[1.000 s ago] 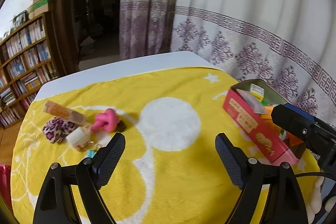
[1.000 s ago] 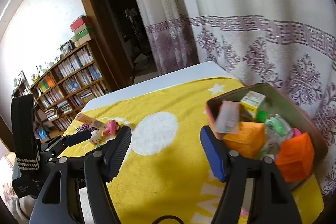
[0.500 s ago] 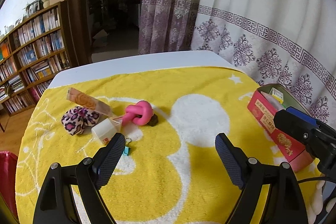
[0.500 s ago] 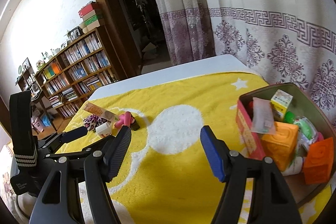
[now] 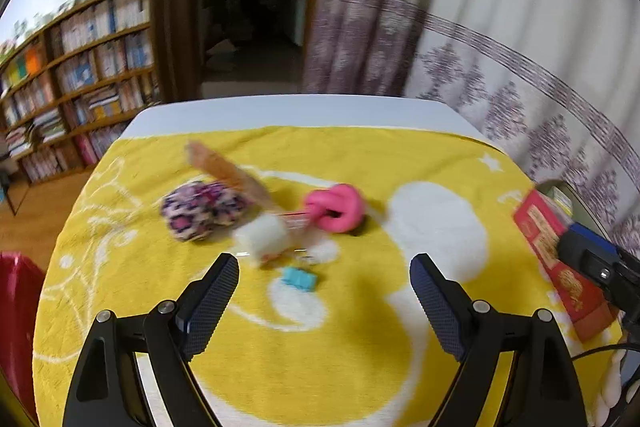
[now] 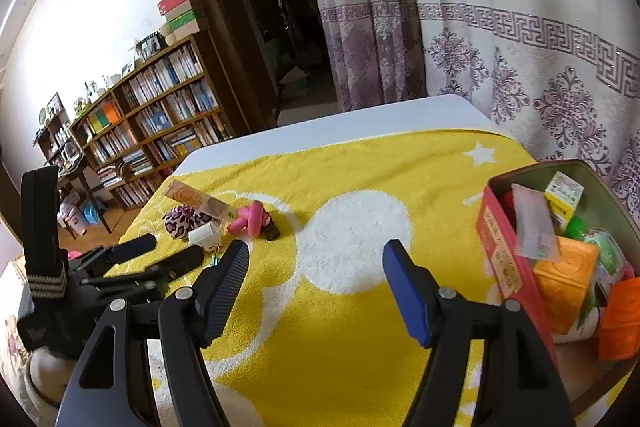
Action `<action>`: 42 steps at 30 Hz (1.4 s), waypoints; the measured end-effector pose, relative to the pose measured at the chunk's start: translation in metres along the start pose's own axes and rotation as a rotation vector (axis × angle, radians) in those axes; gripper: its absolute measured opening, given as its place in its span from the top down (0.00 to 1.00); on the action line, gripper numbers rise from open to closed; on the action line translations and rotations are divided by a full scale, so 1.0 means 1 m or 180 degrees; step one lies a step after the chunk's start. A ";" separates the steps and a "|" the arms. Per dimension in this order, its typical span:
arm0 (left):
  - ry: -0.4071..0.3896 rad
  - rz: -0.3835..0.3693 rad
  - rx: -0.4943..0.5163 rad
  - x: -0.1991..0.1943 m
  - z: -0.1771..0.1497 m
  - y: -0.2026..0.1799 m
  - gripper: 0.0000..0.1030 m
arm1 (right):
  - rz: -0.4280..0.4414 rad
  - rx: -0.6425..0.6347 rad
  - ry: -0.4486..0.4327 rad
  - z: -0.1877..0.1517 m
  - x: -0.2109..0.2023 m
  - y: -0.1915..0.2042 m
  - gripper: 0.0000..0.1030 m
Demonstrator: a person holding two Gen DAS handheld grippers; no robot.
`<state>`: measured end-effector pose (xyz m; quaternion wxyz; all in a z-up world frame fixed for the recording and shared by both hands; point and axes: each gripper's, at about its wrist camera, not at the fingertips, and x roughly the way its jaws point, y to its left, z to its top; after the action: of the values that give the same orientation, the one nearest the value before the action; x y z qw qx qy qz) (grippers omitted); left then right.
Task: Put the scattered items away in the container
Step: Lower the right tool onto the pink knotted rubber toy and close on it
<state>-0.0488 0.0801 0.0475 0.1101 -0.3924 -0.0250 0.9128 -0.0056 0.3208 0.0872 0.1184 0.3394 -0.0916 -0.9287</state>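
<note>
Left tongs (image 5: 324, 279): my jaws stood wide, nothing between them, above the yellow towel (image 5: 360, 367) near the clutter.
Right tongs (image 6: 316, 259): wide too, empty, over the towel's white patch.
Clutter: pink toy (image 5: 336, 207), white box (image 5: 262, 237), scrunchie (image 5: 200, 211), blue clip (image 5: 298, 278) and a packet (image 5: 228, 169) lay close together on the bench's left side.
Tin (image 6: 500, 247): sat at the right edge, well apart from the clutter, holding orange blocks (image 6: 564, 279) and other bits.
</note>
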 end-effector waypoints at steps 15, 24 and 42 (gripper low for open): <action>0.0188 0.0261 -0.0579 0.023 -0.016 0.081 0.13 | 0.0125 -0.0314 0.0339 0.012 0.060 0.037 0.29; 0.0318 0.0203 -0.0585 0.035 -0.024 0.082 0.13 | 0.0063 -0.0563 0.0545 0.024 0.115 0.054 0.29; 0.0540 0.0096 -0.0529 0.052 -0.031 0.072 0.13 | 0.0228 -0.0641 0.0961 0.027 0.204 0.069 0.59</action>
<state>-0.0740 0.0198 -0.0204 0.0652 -0.4763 -0.0853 0.8727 -0.1635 0.2003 0.0007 0.1972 0.4579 0.0086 -0.8668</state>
